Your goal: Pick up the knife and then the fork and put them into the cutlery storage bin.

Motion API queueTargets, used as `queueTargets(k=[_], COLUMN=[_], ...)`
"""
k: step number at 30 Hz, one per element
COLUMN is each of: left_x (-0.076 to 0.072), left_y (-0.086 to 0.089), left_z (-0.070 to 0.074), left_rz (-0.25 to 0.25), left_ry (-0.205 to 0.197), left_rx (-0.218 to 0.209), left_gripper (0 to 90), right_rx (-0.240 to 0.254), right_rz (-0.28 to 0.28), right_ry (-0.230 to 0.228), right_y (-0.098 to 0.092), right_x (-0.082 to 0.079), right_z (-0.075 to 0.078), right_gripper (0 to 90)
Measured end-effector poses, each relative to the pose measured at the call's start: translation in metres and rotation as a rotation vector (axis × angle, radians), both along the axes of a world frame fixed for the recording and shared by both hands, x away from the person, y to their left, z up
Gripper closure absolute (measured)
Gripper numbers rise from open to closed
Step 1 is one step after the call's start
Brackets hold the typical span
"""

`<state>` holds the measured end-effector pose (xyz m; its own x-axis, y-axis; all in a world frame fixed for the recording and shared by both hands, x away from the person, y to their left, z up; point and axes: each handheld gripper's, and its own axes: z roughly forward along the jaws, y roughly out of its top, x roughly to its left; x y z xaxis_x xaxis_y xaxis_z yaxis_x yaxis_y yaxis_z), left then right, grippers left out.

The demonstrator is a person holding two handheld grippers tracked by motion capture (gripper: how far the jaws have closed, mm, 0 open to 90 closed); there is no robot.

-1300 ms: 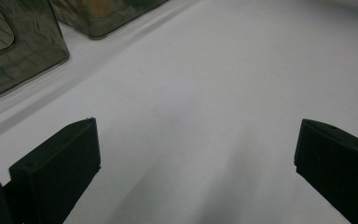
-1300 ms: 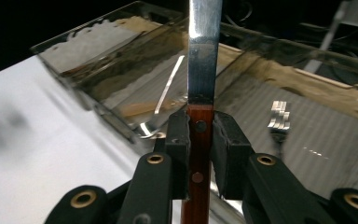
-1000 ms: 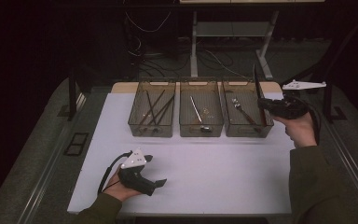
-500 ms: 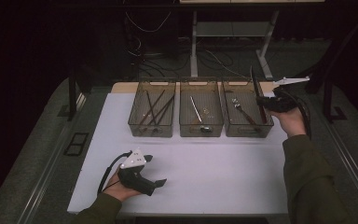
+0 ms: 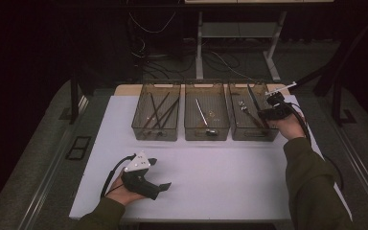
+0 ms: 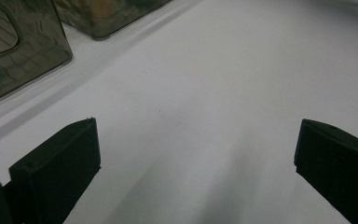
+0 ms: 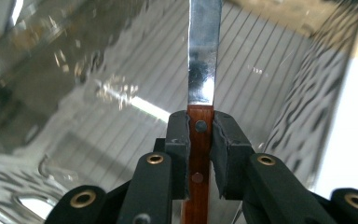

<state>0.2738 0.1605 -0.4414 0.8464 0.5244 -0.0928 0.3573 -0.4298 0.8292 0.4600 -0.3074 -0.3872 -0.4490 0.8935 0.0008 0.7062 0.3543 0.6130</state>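
My right gripper (image 7: 199, 122) is shut on the wooden handle of a knife (image 7: 204, 56), whose steel blade points forward into the smoked plastic bin. From above, the right gripper (image 5: 267, 113) hangs over the rightmost bin (image 5: 252, 137), with the knife (image 5: 253, 97) slanting up and away from it. The left gripper (image 5: 159, 178) rests low on the white mat (image 5: 220, 177) near the front edge. Its jaws stand wide apart in the left gripper view, where the left gripper (image 6: 196, 144) has bare mat between them.
Three smoked bins stand in a row at the back of the mat. The left bin (image 5: 139, 132) holds several long dark tools, the middle bin (image 5: 206, 136) a thin metal tool. Small metal pieces lie in the right one. Table legs and cables sit behind.
The right hand has come down and leftward with the knife, from beside the right bin to over it. The left hand has stayed put.
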Motion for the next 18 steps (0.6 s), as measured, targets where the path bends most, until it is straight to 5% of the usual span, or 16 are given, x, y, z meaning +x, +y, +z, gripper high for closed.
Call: queueTargets(k=[4, 18], left_x=[-0.0002, 0.0019], left_y=[0.0000, -0.0001], left_z=[0.0001, -0.0001], left_rz=[-0.001, 0.006], left_ry=[-0.001, 0.001], left_rx=[0.000, -0.010], left_gripper=[0.0, 0.0], right_rx=[-0.033, 0.059], right_rz=[-0.010, 0.002], right_ry=[0.034, 0.002], right_y=[0.0047, 0.0001], right_x=[0.0015, -0.0046], right_z=[-0.0051, 0.0022], right_gripper=[74.3, 45.3])
